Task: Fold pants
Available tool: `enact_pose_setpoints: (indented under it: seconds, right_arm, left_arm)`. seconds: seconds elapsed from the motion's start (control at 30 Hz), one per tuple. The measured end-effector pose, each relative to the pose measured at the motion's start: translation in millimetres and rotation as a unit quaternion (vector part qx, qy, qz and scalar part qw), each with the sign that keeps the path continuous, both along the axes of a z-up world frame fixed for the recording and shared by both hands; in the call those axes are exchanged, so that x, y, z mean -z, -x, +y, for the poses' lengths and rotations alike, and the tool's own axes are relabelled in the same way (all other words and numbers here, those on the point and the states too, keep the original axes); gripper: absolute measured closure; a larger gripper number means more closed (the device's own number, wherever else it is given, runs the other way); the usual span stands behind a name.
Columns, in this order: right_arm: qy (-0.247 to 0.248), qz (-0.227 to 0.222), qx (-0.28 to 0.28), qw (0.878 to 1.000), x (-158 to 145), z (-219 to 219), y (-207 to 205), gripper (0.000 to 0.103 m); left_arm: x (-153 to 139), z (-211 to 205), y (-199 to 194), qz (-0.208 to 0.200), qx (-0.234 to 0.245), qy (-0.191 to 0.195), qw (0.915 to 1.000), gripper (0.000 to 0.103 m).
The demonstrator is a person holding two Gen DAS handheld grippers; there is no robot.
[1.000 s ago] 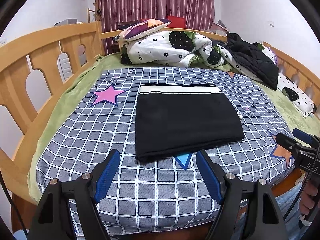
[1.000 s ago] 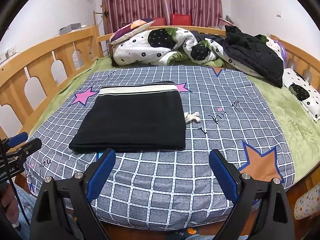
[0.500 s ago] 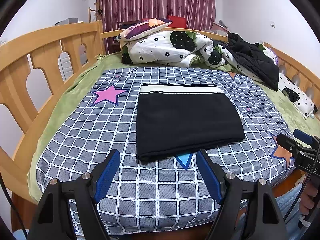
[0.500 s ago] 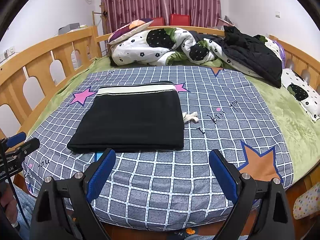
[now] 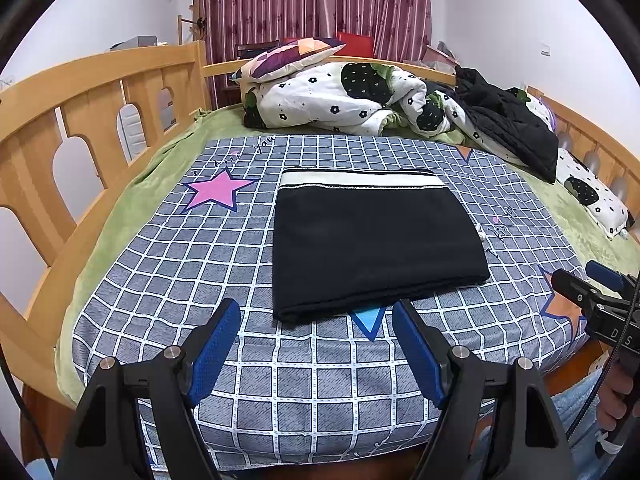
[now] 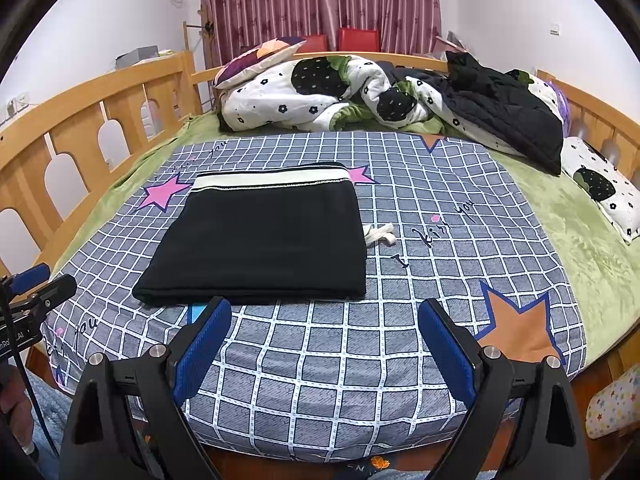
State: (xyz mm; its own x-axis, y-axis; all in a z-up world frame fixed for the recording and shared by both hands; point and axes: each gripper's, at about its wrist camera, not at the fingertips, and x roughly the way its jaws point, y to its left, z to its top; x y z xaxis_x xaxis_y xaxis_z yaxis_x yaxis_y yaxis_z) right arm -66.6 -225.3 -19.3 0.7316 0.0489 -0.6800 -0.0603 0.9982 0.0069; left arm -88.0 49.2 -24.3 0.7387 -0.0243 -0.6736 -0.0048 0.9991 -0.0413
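Black pants (image 5: 372, 240) with a white waistband lie folded into a flat rectangle on the grey checked sheet (image 5: 192, 264); they also show in the right wrist view (image 6: 264, 240). A white drawstring (image 6: 380, 236) sticks out at their right edge. My left gripper (image 5: 316, 320) is open and empty, held off the bed's near edge in front of the pants. My right gripper (image 6: 324, 320) is open and empty, to the right of the pants' near edge. Each gripper shows at the side of the other's view: the right gripper in the left wrist view (image 5: 592, 288), the left gripper in the right wrist view (image 6: 36, 284).
A wooden bed rail (image 5: 80, 120) runs along the left. A flowered quilt (image 5: 344, 96), a pillow (image 5: 288, 56) and a black jacket (image 5: 512, 120) are heaped at the far end. A green blanket (image 6: 580, 220) covers the right side. Curtains (image 6: 320, 0) hang behind.
Both grippers have drawn back slightly from the bed. The pants have not moved.
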Motion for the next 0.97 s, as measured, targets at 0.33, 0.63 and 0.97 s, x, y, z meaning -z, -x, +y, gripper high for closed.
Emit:
enact_pose_setpoints:
  seconds: [0.33, 0.63, 0.97]
  right_arm:
    - [-0.001, 0.001, 0.002, 1.000, -0.3, 0.9, 0.1, 0.010]
    - [-0.001, 0.001, 0.004, 1.000, 1.6, 2.4, 0.3, 0.010]
    - [-0.001, 0.001, 0.005, 1.000, 1.7, 2.7, 0.1, 0.010]
  left_arm:
    - [-2.3, 0.3, 0.5, -0.001, -0.001, 0.001, 1.0000, 0.026]
    - [-2.8, -0.4, 0.9, -0.002, -0.001, 0.000, 1.0000, 0.026]
    - [-2.5, -2.0, 1.0, 0.001, 0.002, 0.003, 1.0000, 0.026]
